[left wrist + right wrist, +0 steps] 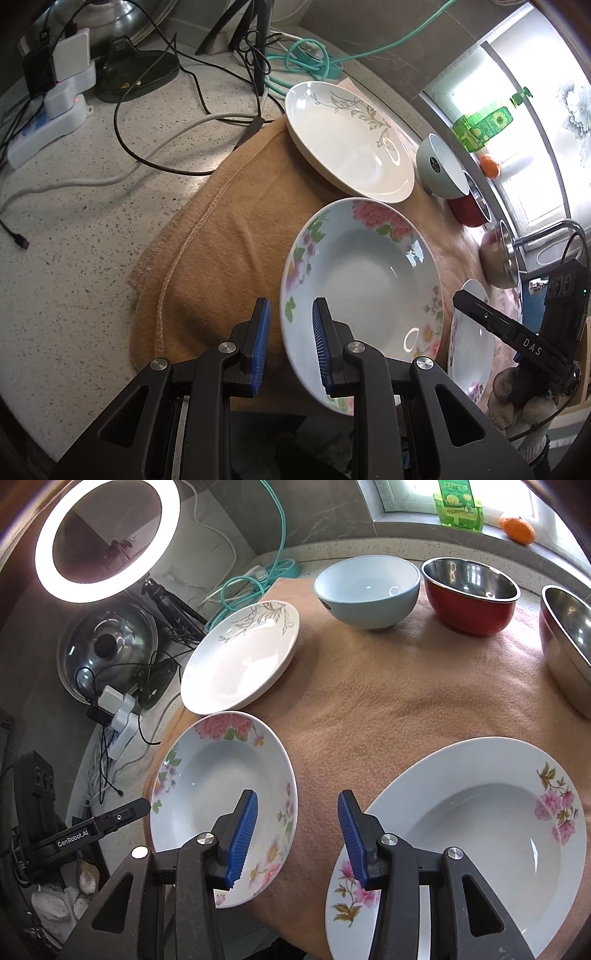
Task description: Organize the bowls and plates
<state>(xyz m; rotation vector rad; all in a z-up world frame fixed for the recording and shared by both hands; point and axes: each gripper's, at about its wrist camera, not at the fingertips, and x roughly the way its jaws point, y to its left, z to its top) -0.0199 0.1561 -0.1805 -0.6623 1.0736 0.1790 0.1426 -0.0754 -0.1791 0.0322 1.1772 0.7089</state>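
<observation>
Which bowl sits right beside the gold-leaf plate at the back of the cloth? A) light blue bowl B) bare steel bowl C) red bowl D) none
A: the light blue bowl stands next to the gold-leaf plate, with the red bowl farther right.

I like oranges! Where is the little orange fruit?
The orange fruit sits on the windowsill, top right in the right wrist view, beside the green bottle, behind the red bowl.
</observation>
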